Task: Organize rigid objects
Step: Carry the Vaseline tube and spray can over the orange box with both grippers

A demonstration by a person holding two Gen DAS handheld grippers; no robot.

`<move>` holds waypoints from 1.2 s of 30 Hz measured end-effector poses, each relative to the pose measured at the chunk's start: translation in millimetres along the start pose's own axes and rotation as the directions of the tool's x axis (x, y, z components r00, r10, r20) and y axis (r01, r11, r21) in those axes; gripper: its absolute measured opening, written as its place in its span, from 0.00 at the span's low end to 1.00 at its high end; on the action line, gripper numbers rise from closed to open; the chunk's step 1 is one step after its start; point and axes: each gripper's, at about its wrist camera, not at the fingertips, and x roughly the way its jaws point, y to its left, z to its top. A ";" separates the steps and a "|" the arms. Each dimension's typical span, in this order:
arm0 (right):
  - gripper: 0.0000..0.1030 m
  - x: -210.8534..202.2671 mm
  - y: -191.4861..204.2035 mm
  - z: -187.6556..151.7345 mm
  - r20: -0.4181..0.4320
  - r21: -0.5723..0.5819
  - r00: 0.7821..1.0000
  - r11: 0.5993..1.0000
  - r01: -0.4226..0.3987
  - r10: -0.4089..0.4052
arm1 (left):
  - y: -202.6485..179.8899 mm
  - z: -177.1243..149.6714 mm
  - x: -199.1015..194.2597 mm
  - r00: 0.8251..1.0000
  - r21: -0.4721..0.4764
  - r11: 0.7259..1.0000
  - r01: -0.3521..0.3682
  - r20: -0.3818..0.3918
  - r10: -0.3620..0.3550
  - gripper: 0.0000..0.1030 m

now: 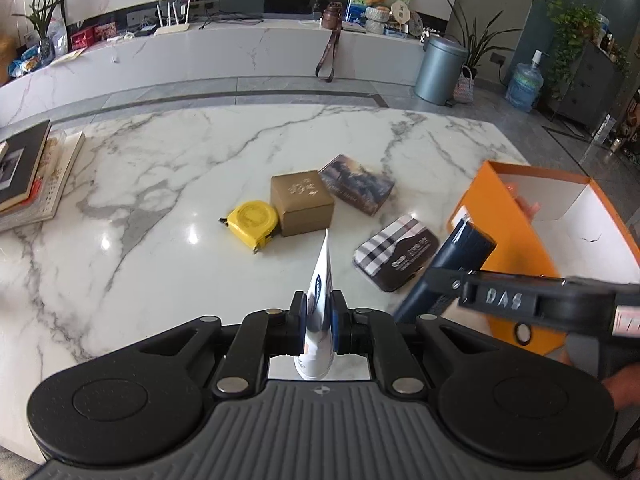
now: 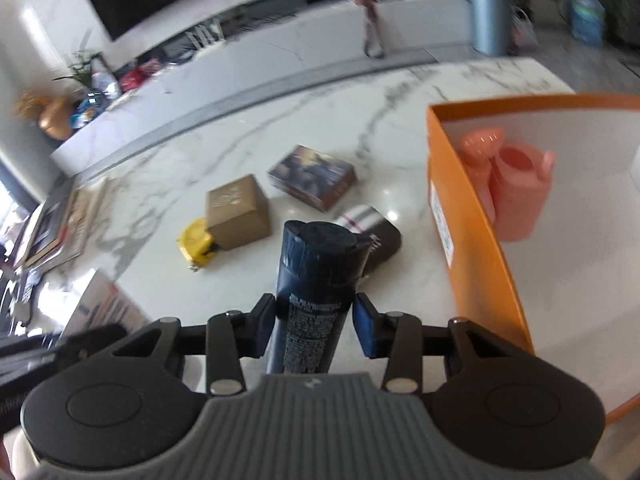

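Note:
My left gripper (image 1: 319, 316) is shut on a white and blue tube (image 1: 320, 300), held upright above the marble table (image 1: 160, 184). My right gripper (image 2: 314, 320) is shut on a dark blue bottle (image 2: 318, 276), next to the orange box (image 2: 472, 232); the bottle also shows in the left wrist view (image 1: 460, 256). A pink bottle (image 2: 516, 196) lies inside the box. On the table lie a yellow tape measure (image 1: 252, 222), a gold box (image 1: 302, 202), a dark picture box (image 1: 356, 182) and a plaid case (image 1: 396, 252).
A stack of books (image 1: 28, 176) lies at the table's left edge. Beyond the table stand a long white marble bench (image 1: 240, 52), a grey bin (image 1: 438, 68) and a water jug (image 1: 524, 86).

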 end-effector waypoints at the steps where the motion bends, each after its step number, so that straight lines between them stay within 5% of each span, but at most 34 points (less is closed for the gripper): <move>1: 0.41 -3.5 0.7 -1.5 0.012 -0.014 1.000 1.000 -0.008 0.008 | -3.6 0.2 -3.4 1.000 0.006 1.000 -0.003 0.007 0.003 0.12; 9: 0.41 -48.7 -1.1 0.9 0.171 -0.082 0.982 0.995 -0.064 0.078 | -33.2 10.7 -30.6 0.998 0.035 0.999 0.009 0.064 -0.012 0.12; 16: 0.40 -105.7 -31.4 17.6 0.313 -0.059 0.940 0.991 -0.120 0.133 | -74.8 39.4 -50.2 0.981 0.072 0.989 0.132 0.132 -0.141 0.12; 23: 0.40 -141.4 -84.8 37.7 0.392 0.008 0.915 0.995 -0.102 0.091 | -132.0 66.7 -44.3 0.948 0.153 0.957 0.248 0.166 -0.272 0.11; 31: 0.40 -129.6 -148.9 40.5 0.355 0.050 0.935 0.998 -0.035 0.015 | -194.3 78.2 10.1 0.937 0.319 0.900 0.297 0.083 -0.339 0.11; 36: 0.40 -99.2 -174.6 35.7 0.285 0.028 0.958 0.999 -0.017 0.008 | -211.9 69.4 51.9 0.958 0.417 0.874 0.248 0.027 -0.285 0.11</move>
